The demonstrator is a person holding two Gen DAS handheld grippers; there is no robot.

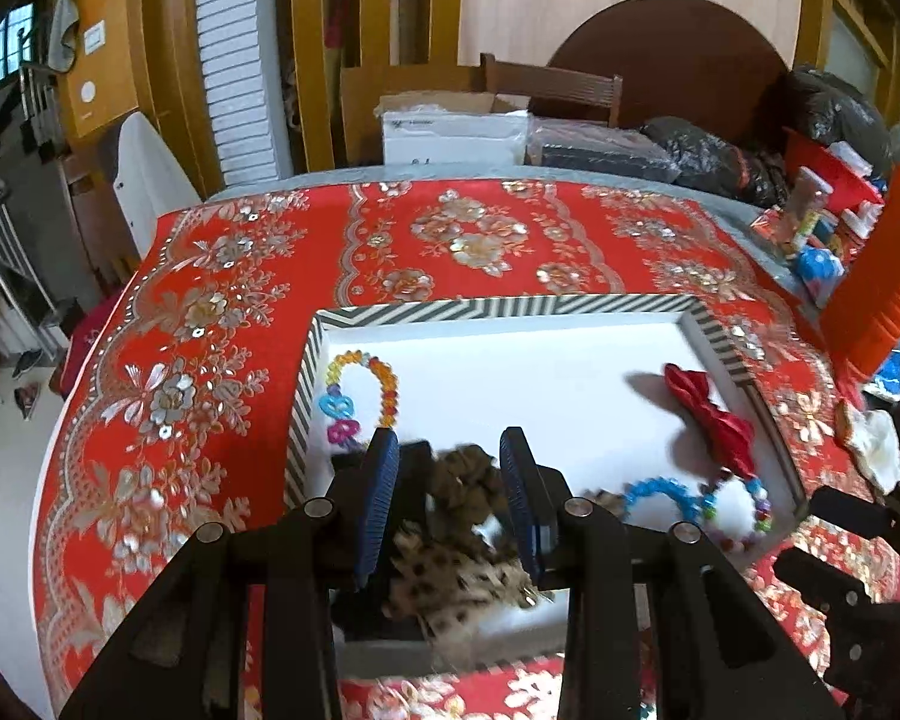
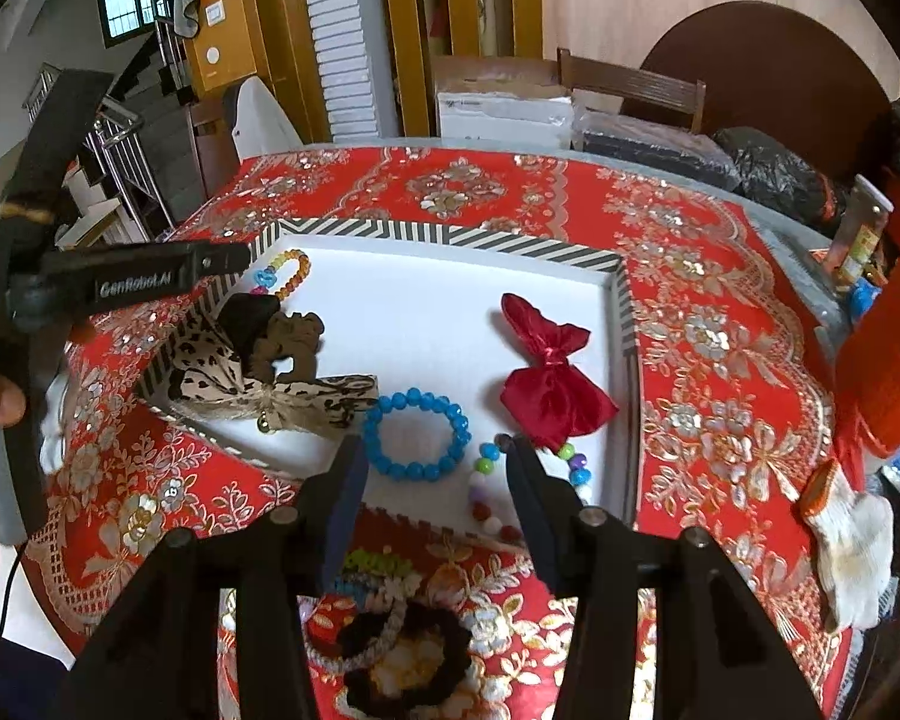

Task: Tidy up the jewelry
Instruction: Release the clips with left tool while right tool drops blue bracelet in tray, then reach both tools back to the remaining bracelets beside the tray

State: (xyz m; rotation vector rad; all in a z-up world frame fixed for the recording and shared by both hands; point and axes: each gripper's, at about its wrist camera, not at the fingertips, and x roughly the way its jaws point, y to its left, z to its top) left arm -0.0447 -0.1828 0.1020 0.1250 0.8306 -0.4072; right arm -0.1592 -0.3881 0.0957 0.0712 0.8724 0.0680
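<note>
A white tray (image 1: 510, 306) with a striped rim lies on the red cloth; it also shows in the right wrist view (image 2: 450, 234). In it lie an orange bead bracelet (image 1: 384, 381), a red bow (image 2: 549, 381), a blue bead bracelet (image 2: 417, 435), a multicolour bead bracelet (image 2: 576, 468), a brown scrunchie (image 2: 294, 339) and a leopard bow (image 2: 258, 387). My left gripper (image 1: 450, 450) is open just above the brown scrunchie (image 1: 468, 480) and leopard bow (image 1: 456, 582). My right gripper (image 2: 435, 450) is open over the tray's near edge, above several hair bands (image 2: 384, 618) on the cloth.
The table carries a red floral cloth (image 1: 210, 312). An orange basket (image 1: 882, 276) and clutter stand at the right edge. A white glove (image 2: 852, 546) lies at right. Boxes and bags sit behind the table (image 1: 456, 132).
</note>
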